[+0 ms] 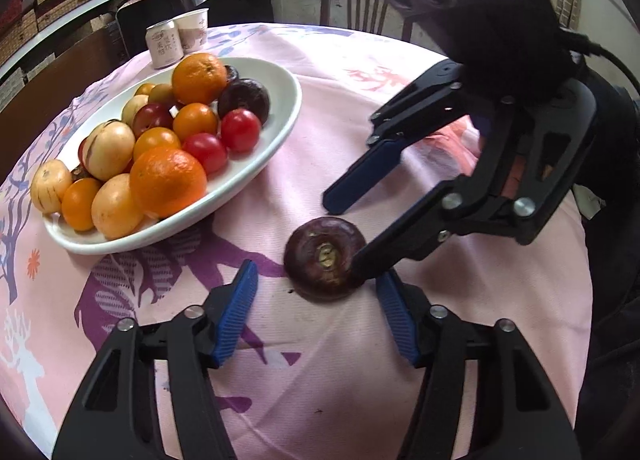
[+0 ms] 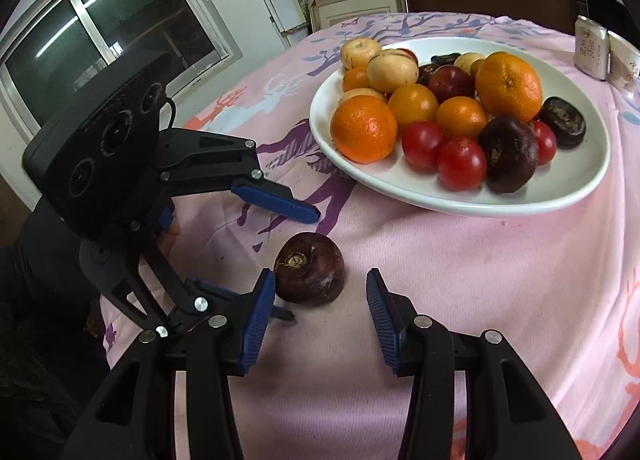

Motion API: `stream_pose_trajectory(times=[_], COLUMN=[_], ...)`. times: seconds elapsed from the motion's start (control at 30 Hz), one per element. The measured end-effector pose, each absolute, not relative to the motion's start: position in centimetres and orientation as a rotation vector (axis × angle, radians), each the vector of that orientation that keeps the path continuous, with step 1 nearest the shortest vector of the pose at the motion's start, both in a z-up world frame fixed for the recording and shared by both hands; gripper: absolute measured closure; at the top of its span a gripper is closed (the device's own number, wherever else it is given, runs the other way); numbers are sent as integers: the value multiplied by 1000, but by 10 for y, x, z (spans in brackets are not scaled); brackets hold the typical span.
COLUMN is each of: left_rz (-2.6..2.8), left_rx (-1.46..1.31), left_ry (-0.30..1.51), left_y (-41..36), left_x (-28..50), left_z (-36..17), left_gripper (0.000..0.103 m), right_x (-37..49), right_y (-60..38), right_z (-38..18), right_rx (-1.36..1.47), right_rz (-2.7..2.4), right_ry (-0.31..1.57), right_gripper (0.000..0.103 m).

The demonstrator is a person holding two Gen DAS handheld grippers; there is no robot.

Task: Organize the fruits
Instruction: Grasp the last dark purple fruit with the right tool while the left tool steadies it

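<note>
A: Here, nearest the lens in the left wrist view, the left tongs (image 1: 316, 316) stand apart, their blue pads either side of bare cloth just short of the dark fruit (image 1: 325, 258). Nothing is clamped between them.

B: And the right tongs (image 2: 320, 318)?

A: Also apart, at the bottom of the right wrist view. The dark fruit lies just ahead of their gap, close to the left-hand pad (image 2: 258, 324); whether that pad touches it cannot be told. Neither pair grips it.

B: Where does the fruit rest?

A: On the pink cloth of the desk (image 1: 460, 320), lower centre of both frames, stem scar (image 1: 326, 254) turned up and toward the lens, well clear of the white plate (image 1: 248, 176).

B: How should it handle?

A: By its looks, small, light and firm, with a smooth rounded skin that may slip or roll. A hold across its widest girth, pads on opposite flanks, seems safest; a tilted pinch near the crown would probably squirt it out.

B: Farther back?

A: The plate, upper left in the left view, is heaped with oranges (image 1: 168, 180), red tomatoes (image 1: 240, 130), pale yellow fruits (image 1: 110, 150) and similar dark ones (image 1: 244, 98). Behind it stand a can (image 1: 163, 44) and a paper cup (image 1: 194, 34).
</note>
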State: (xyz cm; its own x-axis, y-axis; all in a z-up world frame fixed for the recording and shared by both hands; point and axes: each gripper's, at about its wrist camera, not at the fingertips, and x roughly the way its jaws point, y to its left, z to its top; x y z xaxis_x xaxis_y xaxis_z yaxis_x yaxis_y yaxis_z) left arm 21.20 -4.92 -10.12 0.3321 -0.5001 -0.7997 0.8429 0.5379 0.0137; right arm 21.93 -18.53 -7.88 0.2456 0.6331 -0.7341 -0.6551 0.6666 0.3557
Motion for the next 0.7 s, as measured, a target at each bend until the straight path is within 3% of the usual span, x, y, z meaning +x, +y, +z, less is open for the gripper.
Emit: stream_pose_trajectory(times=[0.03, 0.1, 0.4, 0.53, 0.7], left_rz=[-936, -935, -921, -919, -904], left_rx=[476, 498, 502, 496, 526], left_ry=[835, 813, 798, 787, 824], left_y=[-50, -52, -53, -54, -60], left_x=[208, 202, 196, 195, 198], left_z=[-101, -99, -97, -91, -99], left_gripper=[56, 56, 58, 62, 63], right_x=[220, 220, 223, 223, 225], right_y=[-184, -182, -190, -197, -198], right_z=[-79, -80, -83, -80, -82], right_rx=[-23, -18, 55, 76, 85], right_rz=[889, 923, 954, 954, 952], right_ry=[993, 1005, 1016, 1006, 1021], right_gripper=[59, 65, 68, 78, 79])
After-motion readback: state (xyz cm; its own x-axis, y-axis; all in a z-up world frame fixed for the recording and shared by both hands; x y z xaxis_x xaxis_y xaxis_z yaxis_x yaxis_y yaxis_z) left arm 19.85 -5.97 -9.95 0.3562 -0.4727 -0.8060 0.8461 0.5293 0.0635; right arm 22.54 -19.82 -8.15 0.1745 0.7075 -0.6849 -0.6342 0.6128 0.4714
